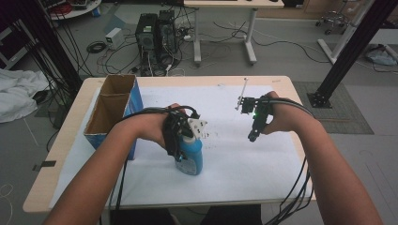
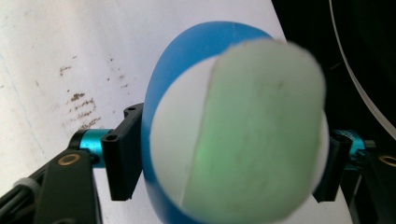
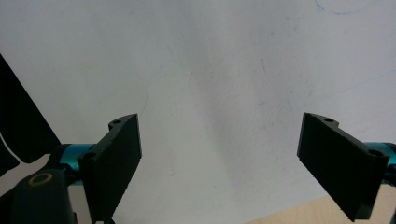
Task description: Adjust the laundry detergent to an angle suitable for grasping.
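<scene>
— What's the blue bottle made of, the one between the left gripper fingers?

— Smooth plastic, slightly glossy, with a matt white paper-like label facing the camera.

— And the fingers themselves?

— Matt black plastic pads on shiny anodised teal metal posts; the same on the right gripper.

— What lies beyond the right fingertips?

— A white sheet, matt like paper, faintly scuffed. It lies on a pale wood-look table. The box is plain brown cardboard inside, printed blue outside.
</scene>
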